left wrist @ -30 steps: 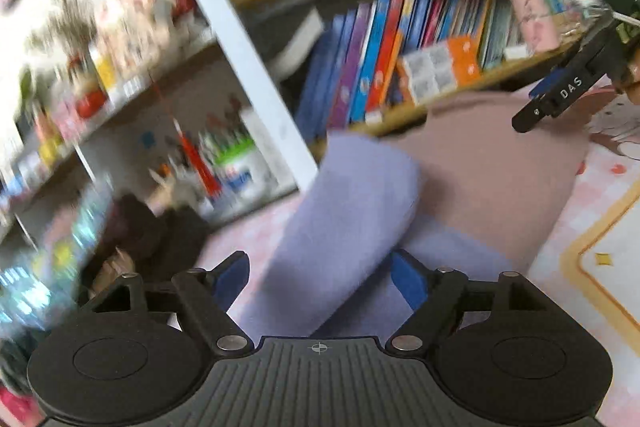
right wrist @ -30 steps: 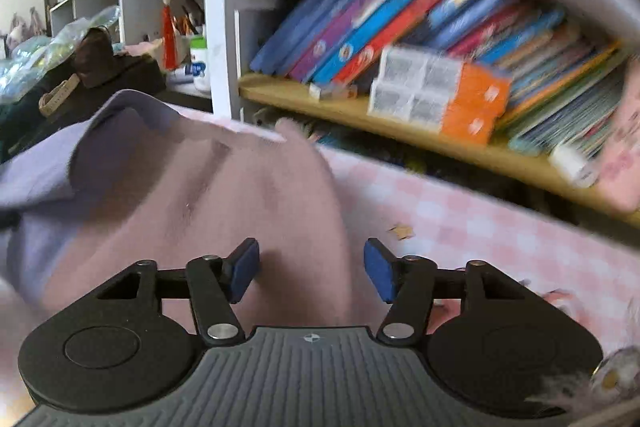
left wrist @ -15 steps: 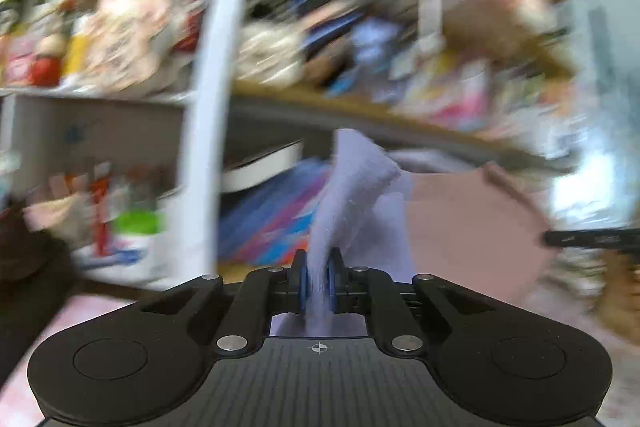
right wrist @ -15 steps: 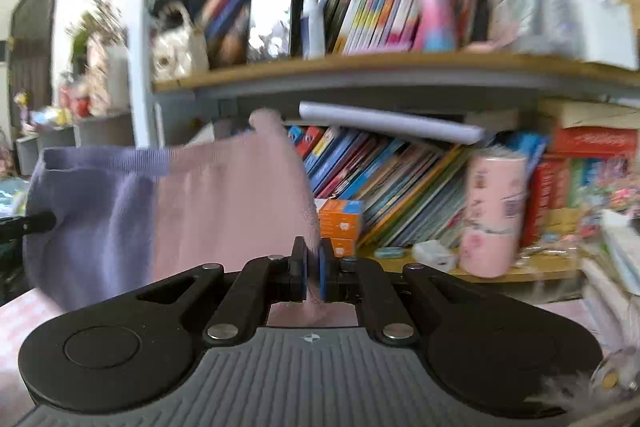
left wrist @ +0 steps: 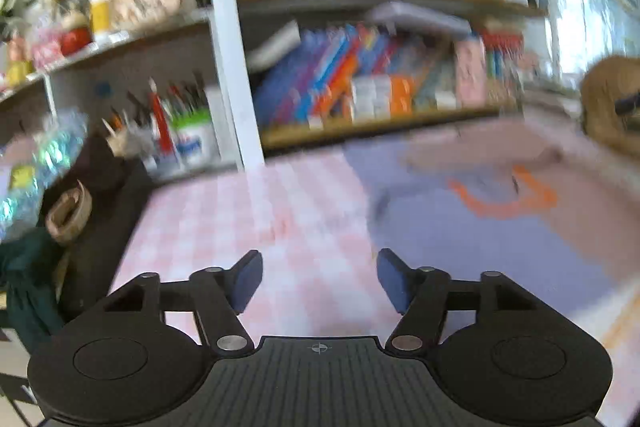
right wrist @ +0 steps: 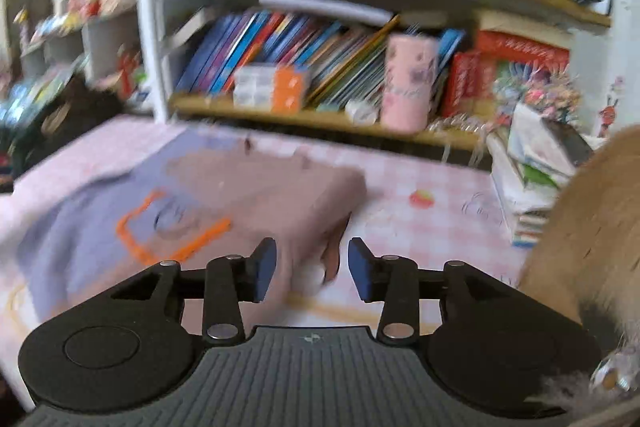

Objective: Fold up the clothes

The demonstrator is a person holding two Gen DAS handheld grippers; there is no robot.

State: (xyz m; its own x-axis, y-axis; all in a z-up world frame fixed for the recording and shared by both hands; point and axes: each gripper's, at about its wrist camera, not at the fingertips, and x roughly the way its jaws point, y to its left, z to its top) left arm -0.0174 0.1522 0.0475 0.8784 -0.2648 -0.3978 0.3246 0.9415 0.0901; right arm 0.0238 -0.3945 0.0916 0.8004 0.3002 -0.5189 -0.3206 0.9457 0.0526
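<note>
A lilac and dusty-pink garment with an orange printed outline lies spread on the pink checked tablecloth, to the right of my left gripper. That gripper's jaws are opening and hold nothing; only tablecloth shows between them. In the right wrist view the same garment lies left and ahead of my right gripper. Its jaws are opening too, and the garment's pink right edge lies below the gap, untouched by the pads. Both views are motion-blurred.
Bookshelves packed with books run along the table's far edge, with a white upright post. A pink cup stands on the lower shelf. Stacked papers sit at the right, a dark bag at the left. A tan furry shape fills the right edge.
Half a second ago both grippers were shut on the lifted garment's corners. Now both are open and the garment lies flat on the table, folded section laid over.
</note>
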